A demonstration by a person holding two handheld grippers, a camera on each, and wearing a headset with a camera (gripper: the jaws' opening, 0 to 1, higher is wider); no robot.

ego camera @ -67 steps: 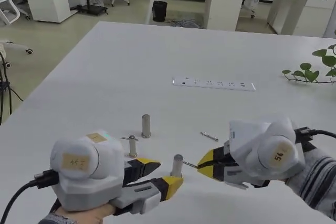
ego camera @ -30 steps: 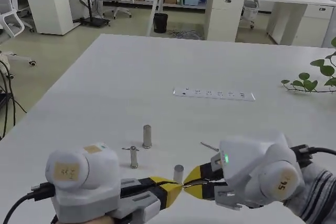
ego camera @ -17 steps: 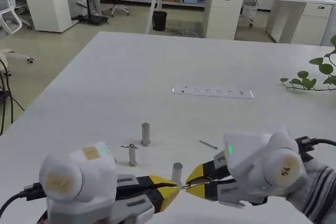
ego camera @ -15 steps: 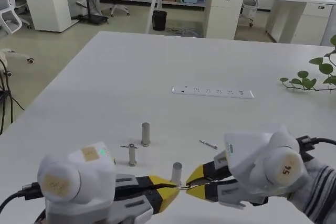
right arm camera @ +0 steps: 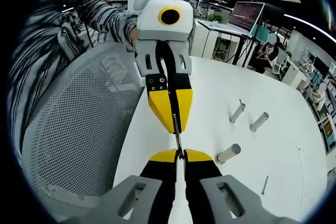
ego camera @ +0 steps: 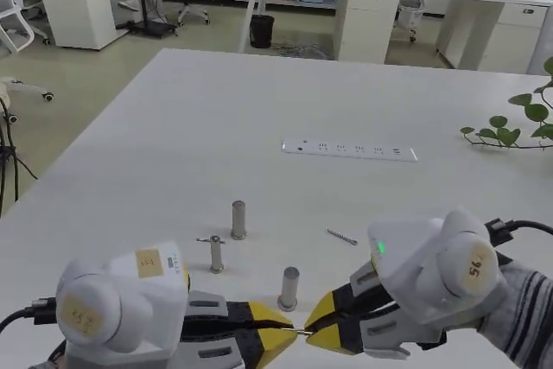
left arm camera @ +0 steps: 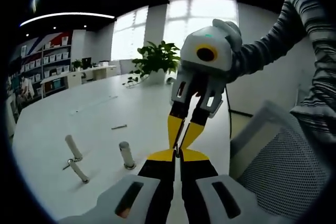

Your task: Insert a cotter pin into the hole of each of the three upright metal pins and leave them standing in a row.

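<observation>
Two claws, tip to tip, sharing one cotter pin near the front of the tabletop.

The left claw (ego camera: 278, 334) and the right claw (ego camera: 313, 332) meet nose to nose, each pinched narrow on the held cotter pin (right arm camera: 177, 129) that bridges them, low over the near edge of the tabletop (ego camera: 259, 110). Just beyond the tips the nearest metal pin (ego camera: 289, 288) stands upright. Farther left the second metal pin (ego camera: 215, 253) carries a fitted cotter pin (ego camera: 205, 239) through its top, and the third metal pin (ego camera: 238, 219) stands behind it. A loose cotter pin (ego camera: 342, 236) lies to the right, and a power strip (ego camera: 350, 149) lies far back.
</observation>
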